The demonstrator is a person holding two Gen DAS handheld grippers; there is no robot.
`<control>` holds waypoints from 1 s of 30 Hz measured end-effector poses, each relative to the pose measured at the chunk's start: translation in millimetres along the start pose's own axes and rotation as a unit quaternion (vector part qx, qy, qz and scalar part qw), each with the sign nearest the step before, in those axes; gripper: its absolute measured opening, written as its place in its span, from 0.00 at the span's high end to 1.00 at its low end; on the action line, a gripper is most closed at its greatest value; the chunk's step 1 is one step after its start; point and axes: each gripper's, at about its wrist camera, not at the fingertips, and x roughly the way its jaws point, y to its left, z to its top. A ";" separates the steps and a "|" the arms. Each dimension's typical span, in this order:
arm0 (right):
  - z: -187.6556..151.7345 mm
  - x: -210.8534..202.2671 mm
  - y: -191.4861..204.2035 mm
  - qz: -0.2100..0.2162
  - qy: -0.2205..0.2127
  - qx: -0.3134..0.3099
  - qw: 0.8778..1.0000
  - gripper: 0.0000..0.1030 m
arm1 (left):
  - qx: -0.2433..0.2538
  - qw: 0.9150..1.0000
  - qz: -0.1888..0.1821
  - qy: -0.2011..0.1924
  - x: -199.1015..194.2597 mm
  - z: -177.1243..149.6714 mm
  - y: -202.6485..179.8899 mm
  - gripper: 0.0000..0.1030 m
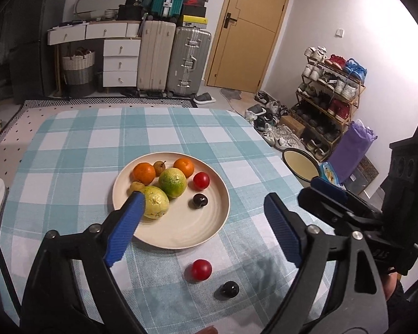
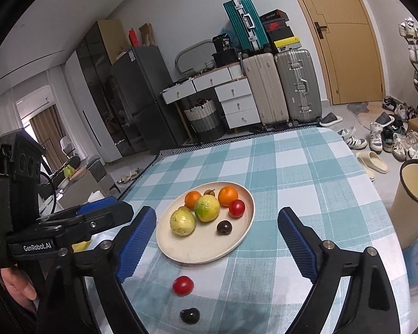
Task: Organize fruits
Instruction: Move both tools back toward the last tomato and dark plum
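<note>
Nearest to us, our left gripper (image 1: 202,226) and right gripper (image 2: 217,246) both hang with blue ribbed jaws spread wide and nothing between them. Just beyond the fingertips, two fruits lie loose on the teal-and-white checked tablecloth (image 1: 78,144): a glossy near-black plum (image 1: 229,289) closest to us, and a small round red tomato (image 1: 201,269) a little farther on, near the front rim of the plate but not touching it.

We judge the step in hand to be collecting these two strays. Both are smooth and round, so they may roll; we would do well to come down with one pad on either side of the fruit's middle and close gently, since the skins look soft enough to bruise. The right gripper sits nearly centred over them in its own view.

Farther on, the cream round plate (image 1: 209,228) already holds two yellow-green guavas (image 1: 172,182), two oranges (image 1: 144,172), another red tomato (image 1: 201,181), another dark plum (image 1: 200,201) and two small brownish fruits at the back. Its near right part is bare, room enough for the two left outside.
</note>
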 end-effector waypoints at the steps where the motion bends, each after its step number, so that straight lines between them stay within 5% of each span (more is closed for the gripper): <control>1: -0.6 -2.7 0.9 -0.001 -0.002 0.000 1.000 0.08 | -0.001 1.000 0.002 -0.001 -1.7 -1.2 0.1 0.11; 4: -2.1 -6.3 1.2 -0.002 -0.003 0.000 1.000 0.06 | -0.001 1.000 0.010 -0.005 -7.3 -6.2 -0.1 0.03; 18: -15.5 -15.9 3.6 -0.006 0.004 0.002 1.000 0.05 | 0.008 0.999 0.037 0.012 -9.5 -25.5 -4.5 0.01; 30: -33.0 -11.8 6.3 -0.023 0.017 -0.015 0.999 0.04 | 0.006 0.997 0.022 0.075 21.9 -66.6 -2.3 0.01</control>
